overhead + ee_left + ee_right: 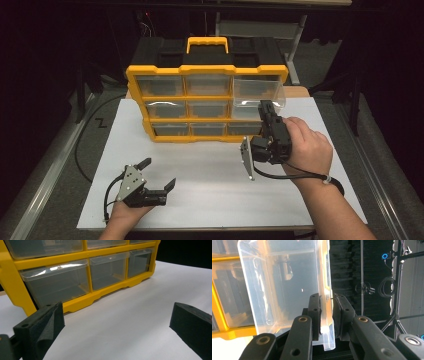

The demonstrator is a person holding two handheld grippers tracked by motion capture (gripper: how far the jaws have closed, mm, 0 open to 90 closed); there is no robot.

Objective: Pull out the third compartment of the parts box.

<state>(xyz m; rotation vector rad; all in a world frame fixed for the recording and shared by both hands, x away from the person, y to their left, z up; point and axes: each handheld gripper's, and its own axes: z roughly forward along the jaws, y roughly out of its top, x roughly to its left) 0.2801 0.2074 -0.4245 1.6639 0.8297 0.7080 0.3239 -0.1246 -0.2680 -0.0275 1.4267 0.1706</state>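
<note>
A yellow organiser point(207, 70) with clear drawers and a black top stands at the back of the white table point(210, 195). Its top right drawer point(260, 90) is pulled out past the frame. My right gripper point(266, 111) reaches up to that drawer's front right corner. In the right gripper view it point(326, 307) is shut on the drawer's point(287, 282) clear wall, one jaw inside and one outside. My left gripper point(160, 172) rests low near the front left of the table, open, nothing between its jaws. In its own view it point(117, 322) faces the organiser's point(100, 293) bottom row.
The organiser's other drawers point(207, 109) sit pushed in. A black cable point(80, 145) curves over the floor left of the table. Dark stands and frame legs point(355, 95) rise behind and to the right. Bare white surface lies between the two grippers.
</note>
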